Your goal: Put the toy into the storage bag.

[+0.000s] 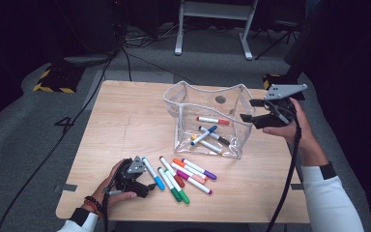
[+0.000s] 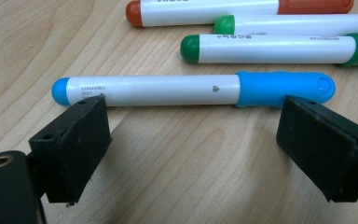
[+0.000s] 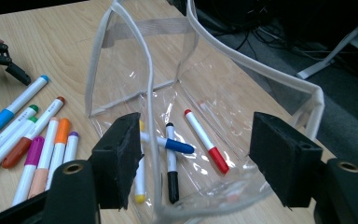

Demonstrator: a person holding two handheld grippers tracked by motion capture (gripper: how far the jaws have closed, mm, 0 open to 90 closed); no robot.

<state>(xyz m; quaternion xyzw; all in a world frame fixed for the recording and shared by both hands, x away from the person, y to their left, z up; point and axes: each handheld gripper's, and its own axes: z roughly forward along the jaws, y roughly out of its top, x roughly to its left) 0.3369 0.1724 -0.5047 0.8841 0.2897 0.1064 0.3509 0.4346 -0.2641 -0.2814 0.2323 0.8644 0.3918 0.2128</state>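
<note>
High view: the left hand (image 1: 118, 186) rests low on the table (image 1: 125, 121) at the near left edge, its left gripper (image 1: 149, 186) pointing right toward the loose markers, jaws spread and empty just beside the blue marker (image 1: 153, 173). The right hand (image 1: 290, 129) is raised at the pouch's right side, the right gripper (image 1: 245, 110) level, aimed left at the pouch (image 1: 207, 118), jaws apart. Left gripper view: both jaws stand wide on the near side of the blue marker (image 2: 191, 89), which lies crosswise on the wood. Right gripper view: the jaws gape, holding nothing; the pouch (image 3: 177, 98) stands open beyond them, with four markers inside.
</note>
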